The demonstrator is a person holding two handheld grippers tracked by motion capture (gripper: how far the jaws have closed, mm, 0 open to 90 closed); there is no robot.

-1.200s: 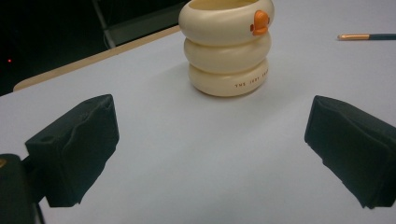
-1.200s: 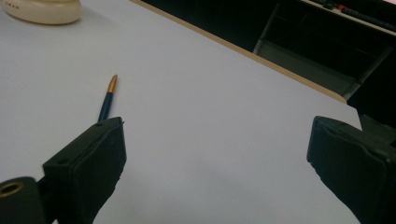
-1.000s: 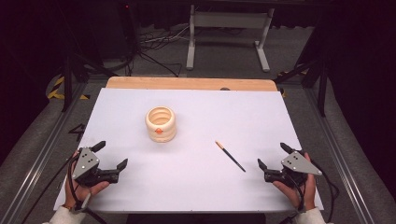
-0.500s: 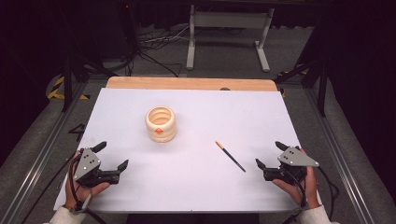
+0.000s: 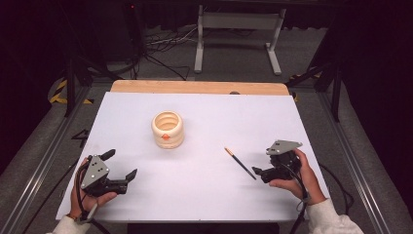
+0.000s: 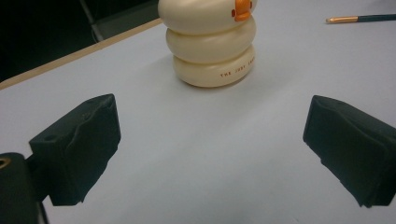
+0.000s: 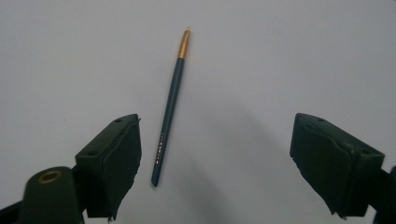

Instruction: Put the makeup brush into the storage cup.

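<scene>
A cream holder (image 5: 167, 129) made of stacked rings, with an orange mark, stands upright left of the table's middle; it also appears in the left gripper view (image 6: 212, 42). A dark pen (image 5: 240, 163) with a gold tip lies flat to its right. My right gripper (image 5: 260, 168) hovers just right of the pen's near end. Its jaws have just been closing a little but still stand wide and press on nothing. From the right gripper (image 7: 215, 163), the pen (image 7: 170, 102) lies on the table close to the left jaw. My left gripper (image 5: 121, 164) (image 6: 210, 154) rests open at the near left, aimed at the holder.
The white table top (image 5: 209, 200) has a wooden strip (image 5: 199, 87) along its far edge. Beyond it are a dark floor, cables and a metal stand (image 5: 236, 22). Metal rails (image 5: 363, 180) run along both sides of the table.
My right gripper has moved left across the table to the pen's near end and risen slightly. The left gripper, holder and pen have not moved.
</scene>
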